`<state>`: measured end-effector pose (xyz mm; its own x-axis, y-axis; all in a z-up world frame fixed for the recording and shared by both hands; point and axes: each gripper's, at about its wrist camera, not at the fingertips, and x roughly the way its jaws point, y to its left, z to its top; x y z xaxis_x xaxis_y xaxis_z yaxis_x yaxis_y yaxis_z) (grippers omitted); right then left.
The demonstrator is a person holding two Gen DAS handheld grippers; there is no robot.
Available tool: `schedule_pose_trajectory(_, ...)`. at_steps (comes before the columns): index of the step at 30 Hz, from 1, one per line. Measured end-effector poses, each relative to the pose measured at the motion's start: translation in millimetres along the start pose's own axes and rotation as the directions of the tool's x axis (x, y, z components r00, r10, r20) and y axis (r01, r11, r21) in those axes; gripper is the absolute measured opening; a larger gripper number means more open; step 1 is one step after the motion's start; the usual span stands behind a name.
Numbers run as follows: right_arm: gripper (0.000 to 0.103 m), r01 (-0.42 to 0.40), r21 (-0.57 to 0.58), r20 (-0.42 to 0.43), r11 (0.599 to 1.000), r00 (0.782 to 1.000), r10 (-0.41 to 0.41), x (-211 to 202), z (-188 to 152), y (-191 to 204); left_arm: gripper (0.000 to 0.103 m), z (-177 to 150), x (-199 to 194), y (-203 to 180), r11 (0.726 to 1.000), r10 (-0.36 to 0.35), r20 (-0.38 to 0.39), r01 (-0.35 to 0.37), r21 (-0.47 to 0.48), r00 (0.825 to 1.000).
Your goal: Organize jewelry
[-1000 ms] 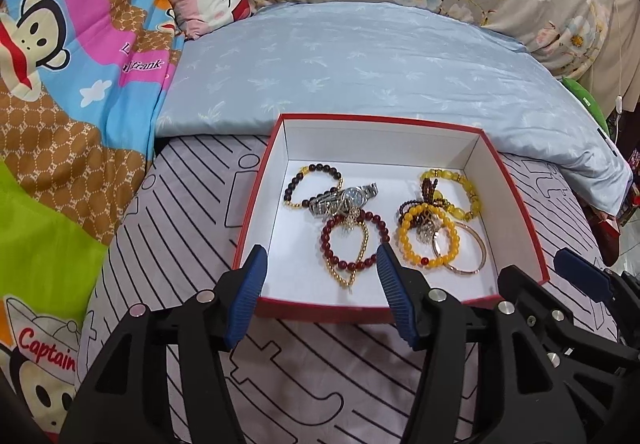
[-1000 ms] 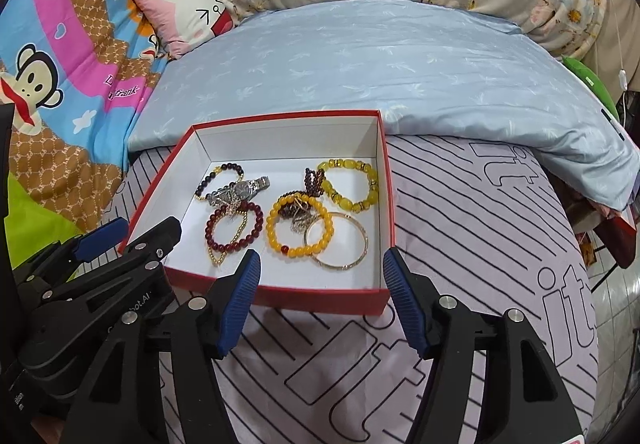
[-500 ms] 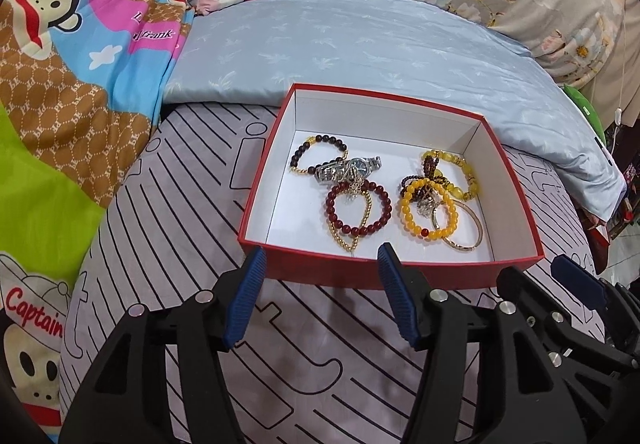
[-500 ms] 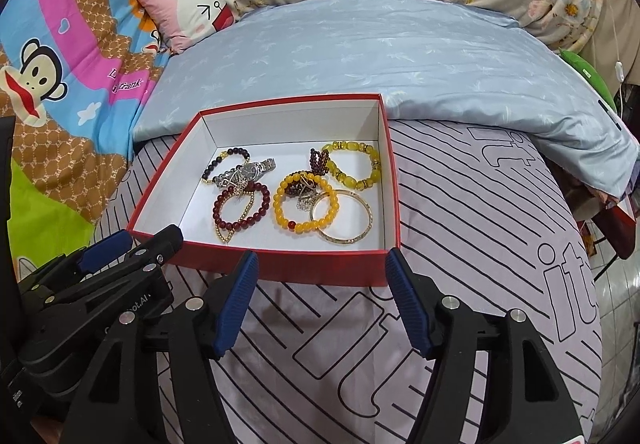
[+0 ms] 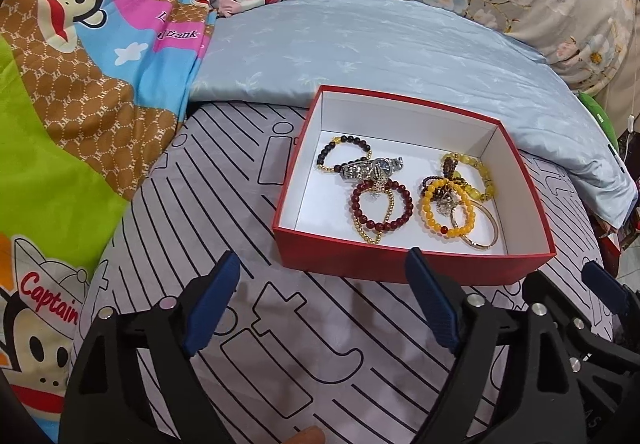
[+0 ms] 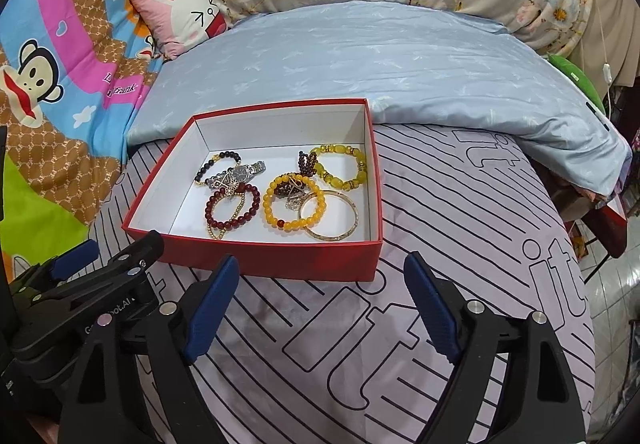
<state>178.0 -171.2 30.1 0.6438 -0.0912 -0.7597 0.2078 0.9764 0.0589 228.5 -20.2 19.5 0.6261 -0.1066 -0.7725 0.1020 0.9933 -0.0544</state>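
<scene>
Beaded bracelets point(image 5: 382, 205) piled inside red cardboard box point(image 5: 400, 264), ahead of both grippers point(image 5: 324, 304) point(image 6: 320, 304); jaws just widened, empty, clearing approach

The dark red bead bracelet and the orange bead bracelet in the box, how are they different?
The dark red bead bracelet has small dark beads; the orange bead bracelet has bigger, bright ones. The dark red bead bracelet lies left in the red box, over a gold chain; the orange bead bracelet lies right, overlapping a gold bangle. Both are round bead loops lying flat.
</scene>
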Motion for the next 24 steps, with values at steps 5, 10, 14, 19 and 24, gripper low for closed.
schedule_pose_trajectory(5, 0.084, 0.026, 0.010, 0.020, 1.000, 0.999, -0.027, -4.2, -0.3, -3.1, 0.092, 1.0, -5.9, 0.0, 0.999, 0.033, 0.020, -0.033, 0.004, 0.999)
schedule_pose_trajectory(10, 0.084, 0.032, 0.028, 0.025, 0.999, 0.999, -0.033, -6.4, -0.8, -5.4, 0.092, 1.2, -8.2, 0.0, 0.999, 0.035, 0.019, -0.035, 0.001, 0.999)
schedule_pose_trajectory(14, 0.084, 0.038, 0.028, 0.022, 0.999, 0.999, -0.039, -5.9, -1.8, -6.3, 0.093, 0.2, -8.9, -1.0, 0.999, 0.036, 0.017, -0.036, 0.002, 0.999)
schedule_pose_trajectory(19, 0.084, 0.041, 0.026, 0.018, 0.999, 0.999, -0.041, -5.7, -2.7, -6.5, 0.093, -1.3, -8.6, -1.1, 0.999, 0.037, 0.012, -0.037, -0.001, 0.999)
schedule_pose_trajectory(24, 0.084, 0.039, 0.025, 0.016, 0.999, 0.999, -0.039, -4.4, -5.0, -5.5, 0.093, -1.8, -8.3, -0.9, 0.999, 0.040, 0.015, -0.040, -0.005, 0.999)
